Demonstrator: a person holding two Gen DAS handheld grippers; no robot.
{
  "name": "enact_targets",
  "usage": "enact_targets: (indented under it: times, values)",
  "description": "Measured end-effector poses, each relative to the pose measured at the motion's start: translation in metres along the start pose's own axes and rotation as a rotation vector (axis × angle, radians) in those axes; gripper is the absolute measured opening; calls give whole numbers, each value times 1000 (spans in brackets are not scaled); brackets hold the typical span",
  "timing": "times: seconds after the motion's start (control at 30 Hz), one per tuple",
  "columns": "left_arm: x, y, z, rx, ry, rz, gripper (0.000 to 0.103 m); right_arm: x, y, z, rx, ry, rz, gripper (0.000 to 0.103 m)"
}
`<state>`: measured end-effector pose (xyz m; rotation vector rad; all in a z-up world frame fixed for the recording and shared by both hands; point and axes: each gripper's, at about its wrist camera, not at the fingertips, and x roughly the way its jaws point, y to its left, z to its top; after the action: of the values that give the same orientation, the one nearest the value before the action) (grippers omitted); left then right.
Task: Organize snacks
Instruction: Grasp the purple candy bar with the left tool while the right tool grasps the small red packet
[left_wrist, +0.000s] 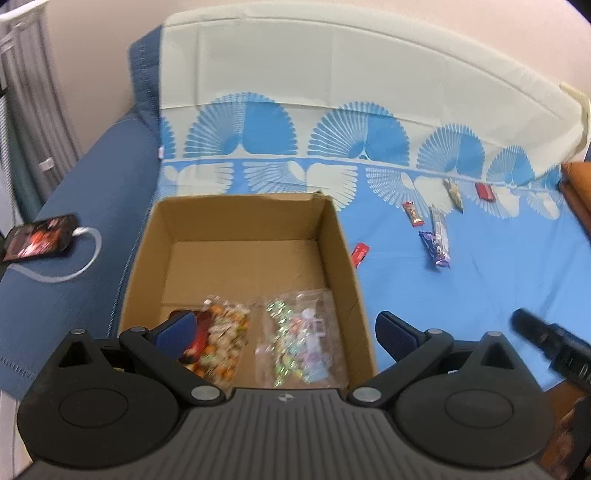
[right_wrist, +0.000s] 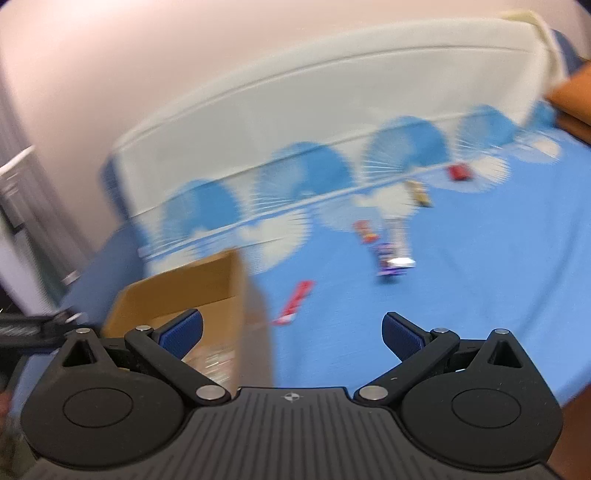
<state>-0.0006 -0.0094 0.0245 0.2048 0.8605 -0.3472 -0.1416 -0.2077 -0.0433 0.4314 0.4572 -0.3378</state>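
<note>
A blue sheet (left_wrist: 461, 288) with white fan shapes covers the bed in front of me. On it, from my left camera, an open cardboard box (left_wrist: 343, 258) fills the centre and reaches toward 12 o'clock. Two clear snack bags lie on its floor at the near side: one with orange and white pieces (left_wrist: 221, 339) at about 7 o'clock, one with shiny pastel pieces (left_wrist: 299, 339) just beside it, at 6 o'clock.

My left claw (left_wrist: 284, 330) hangs over the near edge of the box, its blue pads spread wide, holding nothing. My right claw (right_wrist: 291, 330) is likewise wide open and empty; its view is blurred, with the box at 8 o'clock.

Loose snacks lie on the sheet toward 2 o'clock from the box. A purple wrapper (left_wrist: 434, 249) touches a long silver one (left_wrist: 439, 229). Near them are a red and white bar (left_wrist: 413, 214), a yellow-brown packet (left_wrist: 455, 195) and a small red packet (left_wrist: 484, 191). A flat red packet (left_wrist: 360, 254) lies just beside the box's right wall.

At 9 o'clock, a phone (left_wrist: 38, 238) with a white cable (left_wrist: 77, 258) rests on a dark blue cushion (left_wrist: 92, 206).
</note>
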Motion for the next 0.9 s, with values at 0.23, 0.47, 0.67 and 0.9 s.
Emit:
enact_targets:
  times: [0.23, 0.47, 0.67, 0.9]
  values:
    - [69, -58, 42, 60, 56, 2, 103, 31, -105, 34, 87, -25, -207, 103]
    - [164, -142, 99, 104, 96, -70, 103, 86, -197, 94, 143, -67, -358, 103]
    - [276, -212, 124, 154, 230, -145, 103, 178, -257, 154, 170, -60, -409, 103]
    - [368, -244, 122, 125, 329, -190, 103, 301, -311, 218, 200, -76, -367, 103]
